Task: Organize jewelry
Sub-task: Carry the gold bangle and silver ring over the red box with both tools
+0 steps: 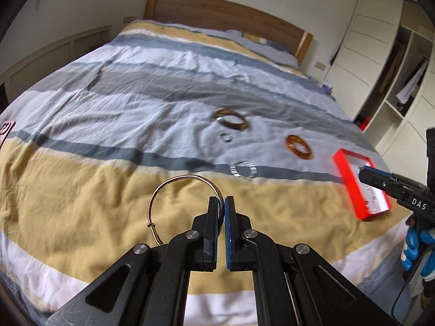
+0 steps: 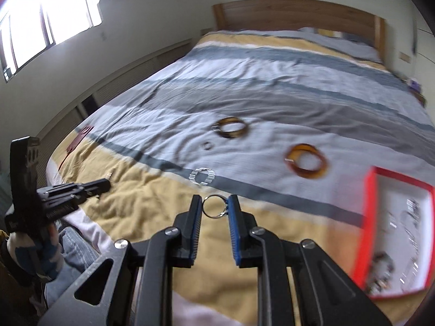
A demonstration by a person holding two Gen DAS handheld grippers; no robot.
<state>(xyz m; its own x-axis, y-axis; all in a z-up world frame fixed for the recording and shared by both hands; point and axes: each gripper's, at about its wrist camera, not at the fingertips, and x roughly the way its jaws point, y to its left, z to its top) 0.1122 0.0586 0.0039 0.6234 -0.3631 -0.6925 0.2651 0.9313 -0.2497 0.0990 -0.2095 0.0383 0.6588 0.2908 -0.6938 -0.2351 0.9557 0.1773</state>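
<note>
A thin gold bangle is pinched upright in the closed left hand-held gripper above the bed. The right hand-held gripper clamps a small silver ring. Loose bracelets lie on the striped cover — the red-rimmed tray sits at the right.
</note>
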